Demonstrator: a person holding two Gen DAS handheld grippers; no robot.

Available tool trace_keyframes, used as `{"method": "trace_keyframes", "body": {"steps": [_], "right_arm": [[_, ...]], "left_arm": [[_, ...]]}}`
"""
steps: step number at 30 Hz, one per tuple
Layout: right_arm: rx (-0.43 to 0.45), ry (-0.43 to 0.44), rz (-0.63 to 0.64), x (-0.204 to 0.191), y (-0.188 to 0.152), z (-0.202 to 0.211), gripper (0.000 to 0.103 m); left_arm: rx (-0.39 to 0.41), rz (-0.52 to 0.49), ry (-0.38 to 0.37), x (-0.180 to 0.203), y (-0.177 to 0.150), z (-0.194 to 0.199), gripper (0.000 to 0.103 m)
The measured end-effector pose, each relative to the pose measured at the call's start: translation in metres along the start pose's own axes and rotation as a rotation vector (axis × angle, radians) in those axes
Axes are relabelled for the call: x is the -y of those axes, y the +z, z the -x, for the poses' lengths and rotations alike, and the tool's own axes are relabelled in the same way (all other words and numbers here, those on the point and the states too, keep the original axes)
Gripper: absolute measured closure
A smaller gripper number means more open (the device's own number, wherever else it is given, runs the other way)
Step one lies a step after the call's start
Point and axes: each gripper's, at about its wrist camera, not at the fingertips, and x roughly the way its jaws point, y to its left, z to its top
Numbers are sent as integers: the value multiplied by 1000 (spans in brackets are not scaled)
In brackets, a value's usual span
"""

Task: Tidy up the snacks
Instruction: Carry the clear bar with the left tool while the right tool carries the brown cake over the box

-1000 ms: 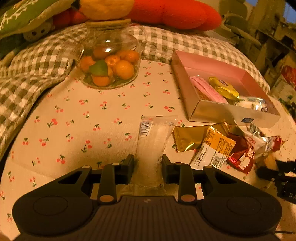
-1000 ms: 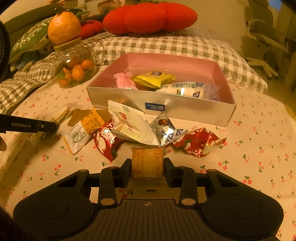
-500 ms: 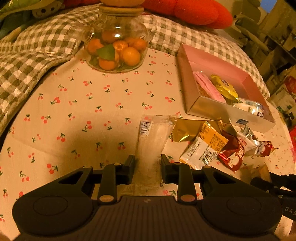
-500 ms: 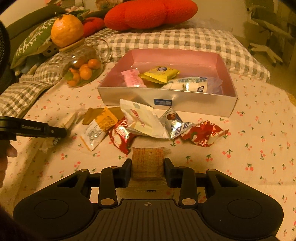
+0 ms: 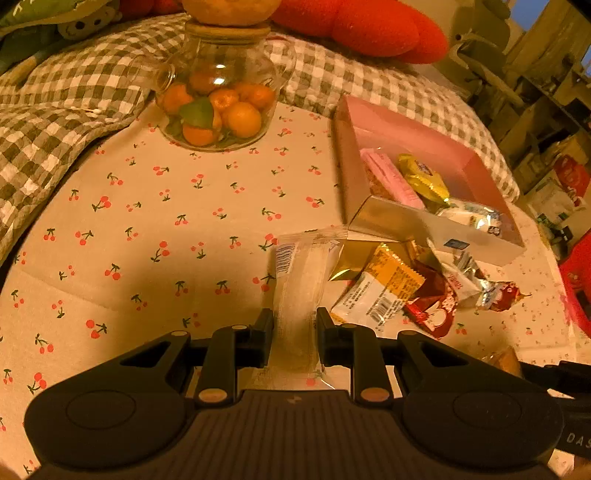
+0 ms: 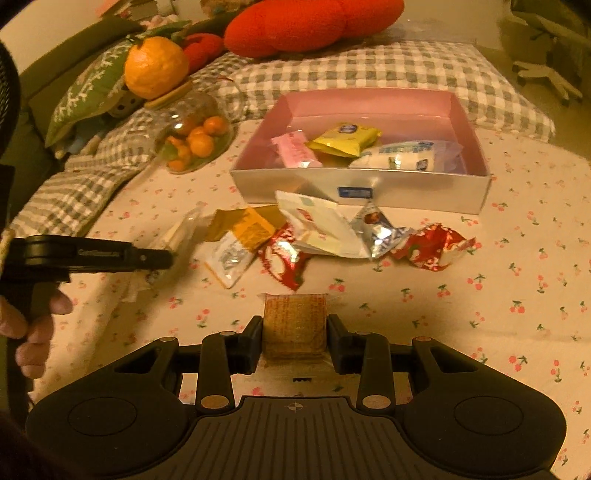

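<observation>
My left gripper (image 5: 293, 325) is shut on a long clear-wrapped white snack bar (image 5: 301, 280) that points toward the pile; it also shows from the side as the left gripper (image 6: 162, 258). My right gripper (image 6: 295, 332) is shut on a square brown biscuit in clear wrap (image 6: 295, 325), held above the cloth. The pink box (image 6: 358, 188) holds a pink packet (image 6: 295, 151), a yellow packet (image 6: 347, 138) and a white-blue packet (image 6: 406, 155). Before it lies a pile of loose snacks (image 6: 314, 232); the same pink box (image 5: 413, 225) and pile (image 5: 399, 288) appear in the left wrist view.
A glass jar of small oranges (image 5: 218, 107) with a large orange (image 6: 155, 66) on its lid stands at the back left. Checked blankets (image 6: 369, 62) and red cushions (image 6: 310, 22) ring the cherry-print cloth (image 6: 517, 277). A person's hand (image 6: 29, 325) holds the left gripper.
The left jaws have closed tighter on the clear-wrapped bar. The right gripper has risen with the biscuit, so the box and pile look farther away.
</observation>
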Motion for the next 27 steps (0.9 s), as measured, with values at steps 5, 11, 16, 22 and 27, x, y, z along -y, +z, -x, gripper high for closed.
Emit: {"method": "trace_keyframes", "body": {"steps": [5, 11, 16, 22, 27], "right_arm": [[1, 35, 5, -6, 4, 6, 69], [56, 48, 17, -10, 16, 22, 69], [98, 41, -10, -4, 28, 29, 69], [141, 32, -71, 12, 46, 32, 69], [172, 10, -128, 29, 60, 27, 69]], "left_arm": [[11, 3, -14, 2, 1, 5, 82], [34, 18, -32, 3, 5, 10, 82], [63, 33, -45, 7, 12, 14, 82], [109, 45, -77, 18, 24, 15, 82], [135, 49, -102, 33, 32, 9, 82]]}}
